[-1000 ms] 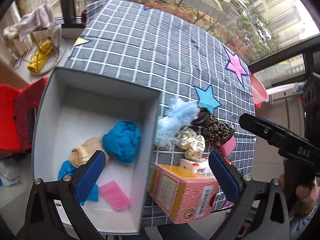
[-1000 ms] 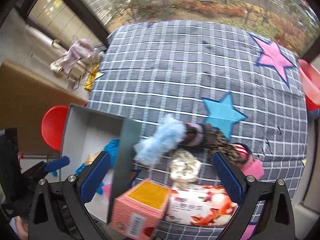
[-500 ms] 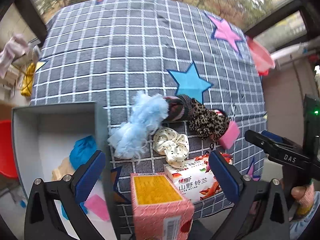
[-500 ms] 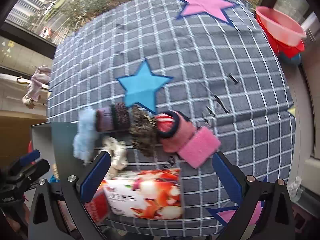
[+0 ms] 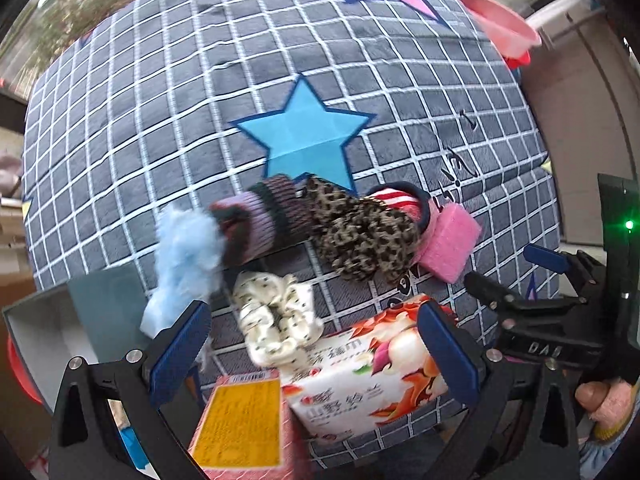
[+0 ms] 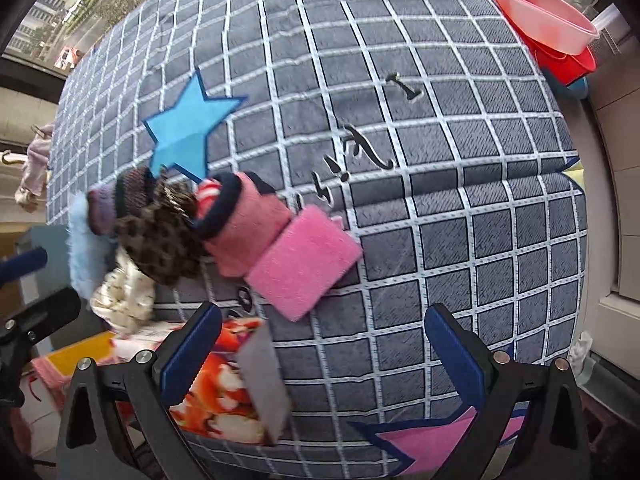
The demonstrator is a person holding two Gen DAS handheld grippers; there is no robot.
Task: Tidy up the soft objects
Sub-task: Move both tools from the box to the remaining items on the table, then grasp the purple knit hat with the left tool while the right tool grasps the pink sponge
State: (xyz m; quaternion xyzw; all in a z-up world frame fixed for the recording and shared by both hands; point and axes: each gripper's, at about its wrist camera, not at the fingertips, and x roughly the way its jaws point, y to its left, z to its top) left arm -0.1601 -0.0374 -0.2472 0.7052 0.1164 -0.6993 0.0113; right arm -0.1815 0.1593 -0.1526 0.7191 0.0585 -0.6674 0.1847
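Your left tongs [image 5: 314,350] were spread wide with nothing between the blue pads, and your right tongs [image 6: 320,352] were spread the same way, also empty. Ahead of both lay six soft things bunched on the checked grey cloth over the table [image 5: 160,92]. Just beyond your left tongs sat one cream polka-dot scrunchie [image 5: 276,316], glossy and ruffled; to its left was one pale blue fluffy piece [image 5: 182,264], touching one ribbed knit sock [image 5: 260,224] banded in lilac and dark stripes. Further right came one leopard-print scrunchie [image 5: 366,236], crumpled against one pink sock [image 6: 244,228] with a navy rim and red-and-white stripes. One flat pink sponge [image 6: 304,260], rectangular and fuzzy, lay directly ahead of your right tongs, touching that sock. Two packs sat nearest the left tongs: one soft pack of tissues [image 5: 368,376] printed with peaches under the right-hand pad, and one pink carton [image 5: 244,424] with a yellow top between the pads. One grey open box [image 5: 60,320] stood to the left of the left tongs. The cloth carried felt stars, including one blue star [image 5: 304,136] beyond the pile.
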